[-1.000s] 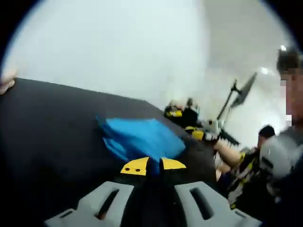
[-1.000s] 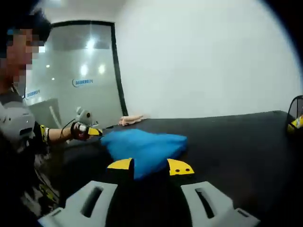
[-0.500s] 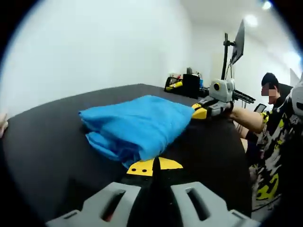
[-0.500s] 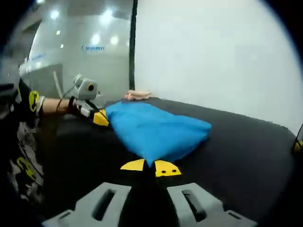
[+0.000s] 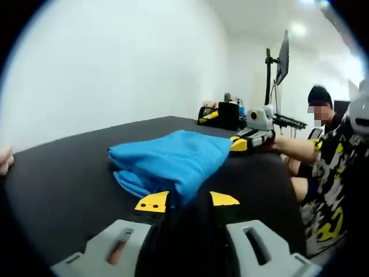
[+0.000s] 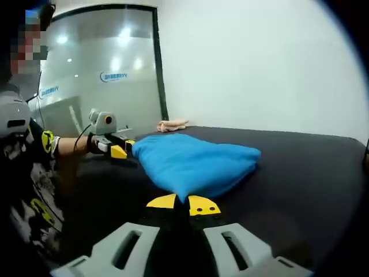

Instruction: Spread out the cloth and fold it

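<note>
A folded blue cloth (image 5: 173,158) lies in a thick pile on the black table (image 5: 63,173). My left gripper (image 5: 188,200) is open, its yellow-tipped jaws apart on either side of the cloth's near corner. In the right gripper view the same blue cloth (image 6: 193,161) lies ahead, and my right gripper (image 6: 183,203) is shut on its near corner. The right gripper (image 5: 253,135) also shows at the cloth's far right edge in the left gripper view. The left gripper (image 6: 109,147) shows by the cloth's left edge in the right gripper view.
A person's hand (image 6: 172,124) rests on the table's far edge. A monitor on a stand (image 5: 282,55) and a black bin with yellow items (image 5: 222,112) stand beyond the table. The person in a patterned shirt (image 5: 331,173) stands beside the table.
My left gripper's jaws, shut on the cloth's corner half a second ago, now stand apart. The right gripper stays shut on its corner. Both views have shifted slightly.
</note>
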{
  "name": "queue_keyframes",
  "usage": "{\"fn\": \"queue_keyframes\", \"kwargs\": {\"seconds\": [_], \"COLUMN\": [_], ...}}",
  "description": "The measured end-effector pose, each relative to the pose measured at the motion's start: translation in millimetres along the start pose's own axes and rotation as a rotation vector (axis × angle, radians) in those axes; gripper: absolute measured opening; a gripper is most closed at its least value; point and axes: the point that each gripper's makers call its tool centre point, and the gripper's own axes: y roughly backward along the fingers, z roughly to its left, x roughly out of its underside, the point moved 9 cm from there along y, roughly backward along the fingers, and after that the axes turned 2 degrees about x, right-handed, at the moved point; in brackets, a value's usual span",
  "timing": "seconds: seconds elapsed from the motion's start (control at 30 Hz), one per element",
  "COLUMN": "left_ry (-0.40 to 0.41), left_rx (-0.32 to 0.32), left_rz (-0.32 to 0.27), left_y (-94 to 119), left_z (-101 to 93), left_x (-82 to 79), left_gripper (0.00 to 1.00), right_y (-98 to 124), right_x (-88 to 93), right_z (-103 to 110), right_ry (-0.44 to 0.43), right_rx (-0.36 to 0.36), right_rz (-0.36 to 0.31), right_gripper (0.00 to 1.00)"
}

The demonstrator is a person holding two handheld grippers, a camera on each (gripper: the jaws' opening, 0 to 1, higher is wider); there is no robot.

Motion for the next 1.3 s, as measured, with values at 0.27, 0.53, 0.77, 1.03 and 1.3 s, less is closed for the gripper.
{"fn": "queue_keyframes", "kwargs": {"seconds": [0.27,0.53,0.77,1.03,1.3], "left_ry": [0.239,0.206,0.594,0.444,0.383], "left_rx": [0.128,0.126,0.02,0.046,0.002], "left_rz": [-0.045,0.033,-0.276,-0.093,-0.168], "left_y": [1,14,29,-52,-42], "left_z": [2.0,-9.1,77.2,95.7,90.8], "left_x": [-19.3,17.3,-25.0,-9.9,-28.4], "left_gripper": [0.0,0.07,0.24,0.18,0.01], "right_y": [17,14,21,-43,-57], "right_x": [-21.3,22.4,-38.0,-26.9,-32.0], "right_z": [0,7,-49,-100,-97], "right_ry": [0.021,0.059,-0.035,-0.154,-0.061], "right_rx": [-0.075,-0.104,0.031,0.076,0.091], "right_rz": [-0.027,0.116,-0.131,-0.095,-0.066], "right_gripper": [0.03,0.07,0.13,0.13,0.02]}}
